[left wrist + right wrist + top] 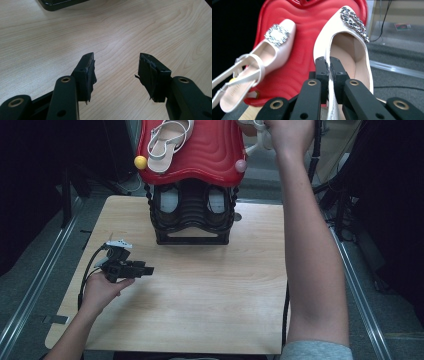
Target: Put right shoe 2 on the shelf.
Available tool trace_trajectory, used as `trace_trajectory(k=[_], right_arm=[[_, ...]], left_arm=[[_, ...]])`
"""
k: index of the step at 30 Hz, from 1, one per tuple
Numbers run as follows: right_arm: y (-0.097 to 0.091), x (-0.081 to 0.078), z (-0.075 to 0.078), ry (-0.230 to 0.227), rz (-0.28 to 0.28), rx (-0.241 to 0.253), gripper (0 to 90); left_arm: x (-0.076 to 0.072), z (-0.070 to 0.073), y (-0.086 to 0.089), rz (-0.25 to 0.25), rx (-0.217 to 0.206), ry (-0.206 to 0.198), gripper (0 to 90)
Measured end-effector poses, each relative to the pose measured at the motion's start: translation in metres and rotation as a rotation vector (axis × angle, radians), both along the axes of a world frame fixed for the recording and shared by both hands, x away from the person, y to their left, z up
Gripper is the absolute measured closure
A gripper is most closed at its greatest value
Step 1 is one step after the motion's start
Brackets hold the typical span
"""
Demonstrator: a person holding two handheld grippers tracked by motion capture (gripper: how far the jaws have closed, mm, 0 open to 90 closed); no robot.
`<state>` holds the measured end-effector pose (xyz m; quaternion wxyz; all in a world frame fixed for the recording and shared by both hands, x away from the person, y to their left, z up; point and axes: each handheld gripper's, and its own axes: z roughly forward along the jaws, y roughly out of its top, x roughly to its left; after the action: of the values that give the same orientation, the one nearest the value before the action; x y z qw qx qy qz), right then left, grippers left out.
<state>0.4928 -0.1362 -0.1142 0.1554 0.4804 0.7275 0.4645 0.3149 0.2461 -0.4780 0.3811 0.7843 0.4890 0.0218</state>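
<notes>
A cream slingback shoe [347, 47] with a jewelled buckle hangs over the right end of a red quilted rack shelf [304, 32]. My right gripper [329, 62] is shut on that shoe's thin side wall. In the high view the person's right hand [290, 135] is raised at the top right, with the held shoe [255, 130] beside it. The matching shoe [167, 140] lies on the left half of the red shelf [210, 155], also seen as the matching shoe [269, 50]. My left gripper [116, 62] is open over bare wood; it sits low at the table's left [148, 269].
Beneath the red shelf the rack has a black lower tier [192, 215], standing at the far edge of the wooden table [200, 290]. A yellow knob [140, 162] and a pink knob [241, 166] cap the shelf's front corners. Metal rails and dark floor flank the table.
</notes>
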Motion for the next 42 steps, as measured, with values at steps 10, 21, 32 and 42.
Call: trace_trajectory(k=[10,21,32,42], right_arm=[[0.047,0.015,-0.013,-0.018,0.036,-0.047,88.2],[0.082,0.012,-0.040,-0.049,0.062,-0.136,88.1],[0.090,0.012,-0.060,-0.062,0.072,-0.132,88.0],[0.093,0.007,-0.063,-0.062,0.095,-0.131,87.9]], left_arm=[[0.000,-0.001,0.000,-0.011,0.002,0.006,47.7],[-0.001,-0.001,-0.001,-0.009,0.008,0.005,47.7],[-0.001,-0.002,-0.001,-0.010,0.008,0.006,47.7],[-0.001,-0.002,-0.002,-0.013,0.008,0.008,47.6]])
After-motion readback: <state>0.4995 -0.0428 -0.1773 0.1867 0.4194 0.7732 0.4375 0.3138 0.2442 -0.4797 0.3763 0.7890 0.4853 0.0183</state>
